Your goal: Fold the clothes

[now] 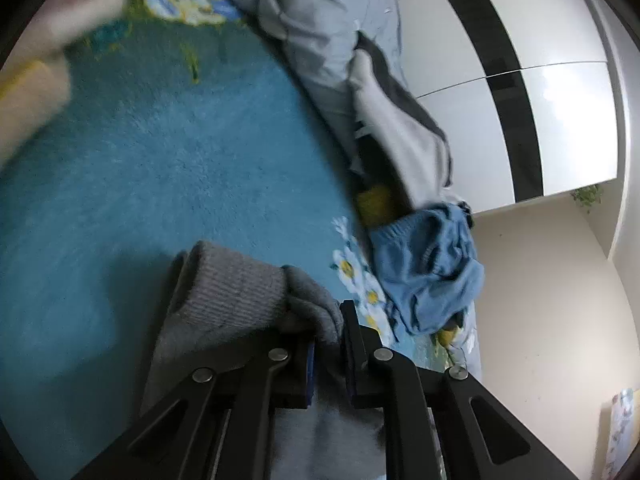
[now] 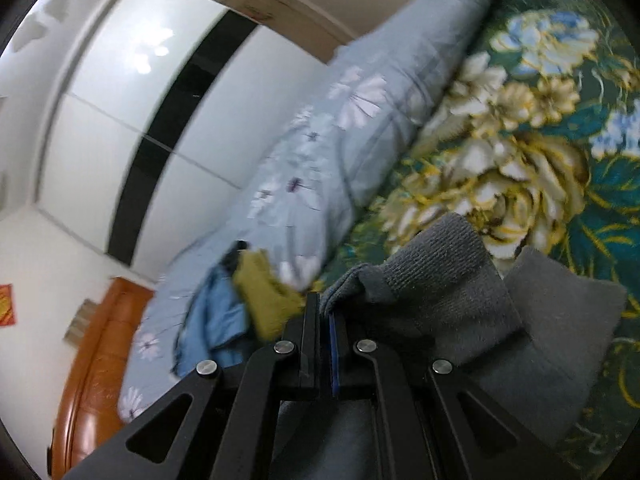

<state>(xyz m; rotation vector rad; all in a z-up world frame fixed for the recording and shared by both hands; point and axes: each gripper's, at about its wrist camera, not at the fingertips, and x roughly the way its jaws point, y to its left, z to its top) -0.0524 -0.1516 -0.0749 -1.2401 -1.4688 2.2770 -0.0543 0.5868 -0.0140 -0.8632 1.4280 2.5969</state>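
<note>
Grey knit garment (image 1: 236, 292) lies bunched on the teal floral blanket (image 1: 160, 152), its edges clenched in both the left gripper (image 1: 328, 344) and right gripper (image 2: 325, 312) jaws. Open blanket spreads beyond it; the blue-grey duvet (image 2: 320, 152) and blue clothes pile (image 1: 432, 268) border one side.

No readable text, label, brand or number shows in either wrist view.

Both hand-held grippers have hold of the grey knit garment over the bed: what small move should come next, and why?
Probably lower the grey knit garment onto the teal blanket and spread it: the left hand-held gripper and right hand-held gripper pinch it bunched and doubled over.
</note>
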